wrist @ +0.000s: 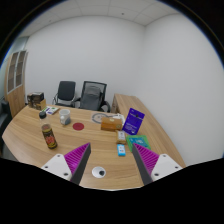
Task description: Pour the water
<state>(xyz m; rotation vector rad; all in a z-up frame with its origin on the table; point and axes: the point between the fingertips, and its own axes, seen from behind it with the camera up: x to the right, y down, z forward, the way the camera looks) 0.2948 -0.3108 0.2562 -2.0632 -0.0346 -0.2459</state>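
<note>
My gripper (109, 147) hovers open over a light wooden table (90, 140), its purple pads spread wide with nothing pressed between them. A small white round object with a dark centre (98, 172) lies on the table between the fingers, close to their base. Beyond the left finger stands a dark brown jar with a yellow lid (48, 137). Farther back sits a white cup-like vessel (65, 117). I cannot tell which of them holds water.
A small blue packet (121, 150) lies just ahead of the right finger. A purple box (134, 122) and a plate (105, 118) sit beyond. Two black office chairs (80, 95) stand at the far side, a wooden cabinet (16, 80) at the left wall.
</note>
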